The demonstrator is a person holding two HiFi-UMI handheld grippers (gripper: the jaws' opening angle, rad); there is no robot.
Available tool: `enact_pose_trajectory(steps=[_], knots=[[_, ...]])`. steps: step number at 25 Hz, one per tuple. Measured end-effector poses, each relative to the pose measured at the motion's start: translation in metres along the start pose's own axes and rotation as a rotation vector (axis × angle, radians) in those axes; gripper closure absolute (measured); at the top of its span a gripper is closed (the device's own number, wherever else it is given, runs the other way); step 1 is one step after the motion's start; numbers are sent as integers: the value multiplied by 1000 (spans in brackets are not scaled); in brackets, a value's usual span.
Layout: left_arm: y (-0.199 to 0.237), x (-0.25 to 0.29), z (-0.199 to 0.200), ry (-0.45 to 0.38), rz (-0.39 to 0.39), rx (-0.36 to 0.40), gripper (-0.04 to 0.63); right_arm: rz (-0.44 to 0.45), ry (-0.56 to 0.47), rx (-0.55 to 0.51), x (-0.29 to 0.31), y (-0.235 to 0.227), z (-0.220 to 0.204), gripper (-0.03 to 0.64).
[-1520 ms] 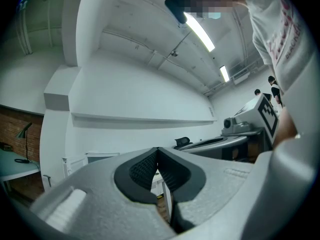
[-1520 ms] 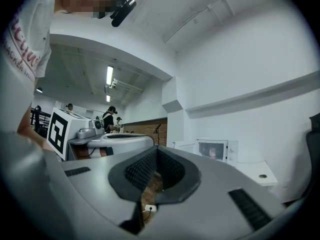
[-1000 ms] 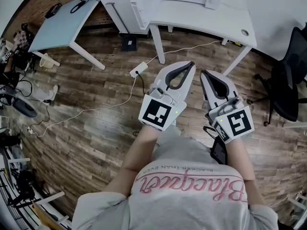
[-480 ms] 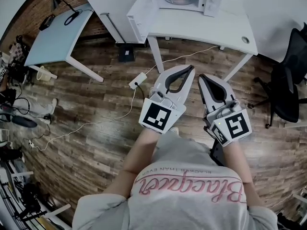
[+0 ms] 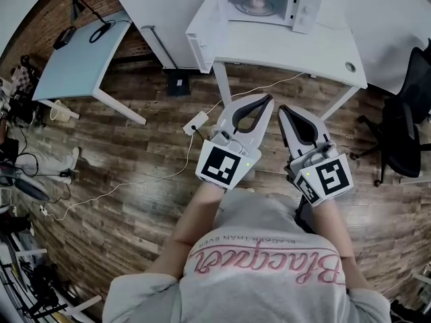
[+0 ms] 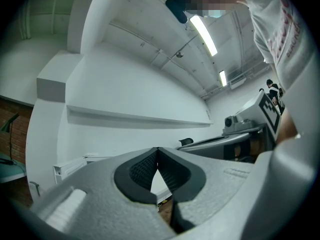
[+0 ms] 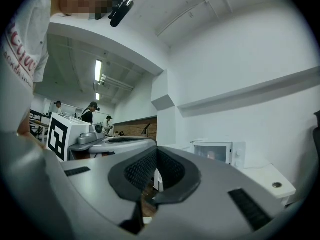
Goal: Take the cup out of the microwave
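White microwave [image 5: 304, 7], one only, on one white worktop [image 5: 289, 46], well ahead of both sets of jaws. One cup [image 5: 258, 4] inside it, a small pale shape on the turntable, far from either gripper. Two grippers side by side over the wooden floor [image 5: 135, 173]: left gripper [image 5: 269, 99] and right gripper [image 5: 282, 108], each with one black-and-white marker cube at its rear. Both sets of jaws pressed together at the tips, pinching nothing. One second worktop [image 5: 74, 66], pale blue, far off to the left of the left jaws. One black office chair [image 5: 404, 126] off to the right of the right jaws. One white power strip [image 5: 196, 122] on the floor, left of the left jaws.

Pink script across the grey shirt [image 5: 262, 295], upside down from the head view, starting "Blac"; remainder not surely legible.

Against a second ago: microwave and white worktop nearer the jaw tips and fuller in the head view; both sets of jaws together as before.
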State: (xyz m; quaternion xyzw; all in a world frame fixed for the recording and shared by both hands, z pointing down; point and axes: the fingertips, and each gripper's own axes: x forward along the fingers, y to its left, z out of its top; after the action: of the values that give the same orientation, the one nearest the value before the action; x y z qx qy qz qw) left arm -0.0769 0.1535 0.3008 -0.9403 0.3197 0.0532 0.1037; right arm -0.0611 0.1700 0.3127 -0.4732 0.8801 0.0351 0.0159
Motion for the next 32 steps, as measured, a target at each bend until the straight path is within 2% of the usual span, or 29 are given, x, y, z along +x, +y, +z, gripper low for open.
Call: enact_pose_trajectory(steps=[4,12,32], knots=[[11,-1,-3,0,5,-4,591,-4,9,7,7,3,-5,606],[5,0,-5,-4,-13,-17,591,-25,13,16,4,1,-8,606],[24,35,-10,-4,17,14,591,-26,-23,28,18,-41,-7,606]])
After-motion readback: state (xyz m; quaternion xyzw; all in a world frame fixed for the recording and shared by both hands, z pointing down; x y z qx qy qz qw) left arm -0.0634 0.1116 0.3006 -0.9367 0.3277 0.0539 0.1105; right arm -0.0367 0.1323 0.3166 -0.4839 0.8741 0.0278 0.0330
